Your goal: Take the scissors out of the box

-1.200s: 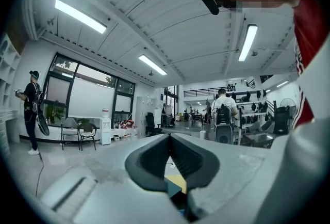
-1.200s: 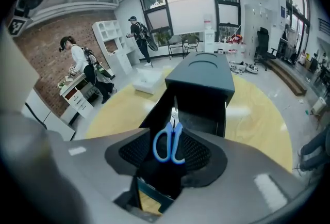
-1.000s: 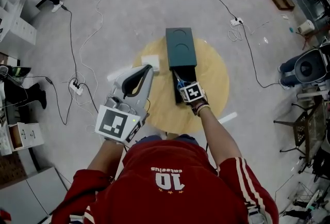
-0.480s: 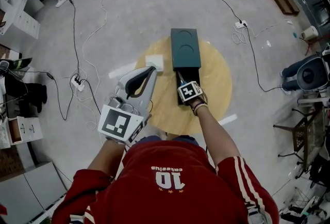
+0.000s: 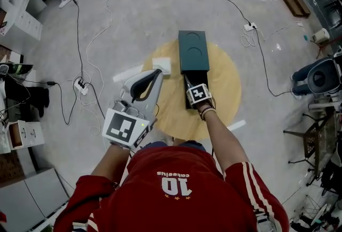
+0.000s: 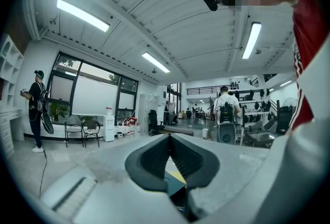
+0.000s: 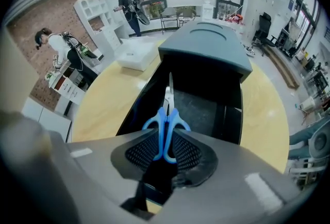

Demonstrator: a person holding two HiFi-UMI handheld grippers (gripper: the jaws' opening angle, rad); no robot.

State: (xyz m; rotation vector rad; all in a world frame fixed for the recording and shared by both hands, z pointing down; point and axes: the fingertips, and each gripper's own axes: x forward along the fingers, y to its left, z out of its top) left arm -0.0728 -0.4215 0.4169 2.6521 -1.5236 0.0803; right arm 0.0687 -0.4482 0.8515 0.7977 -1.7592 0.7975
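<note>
Right claw (image 7: 166,136) has just been closing and now pinches the blue handles of the scissors (image 7: 168,95), tilted steeply down into the open box (image 7: 206,50) on the counter (image 7: 103,99). A second ago the head view showed the scissors ahead of it; now its cube covers them. Their blades point away from it along the box floor, while the left claw (image 6: 169,138) hangs level, closed and empty.
</note>
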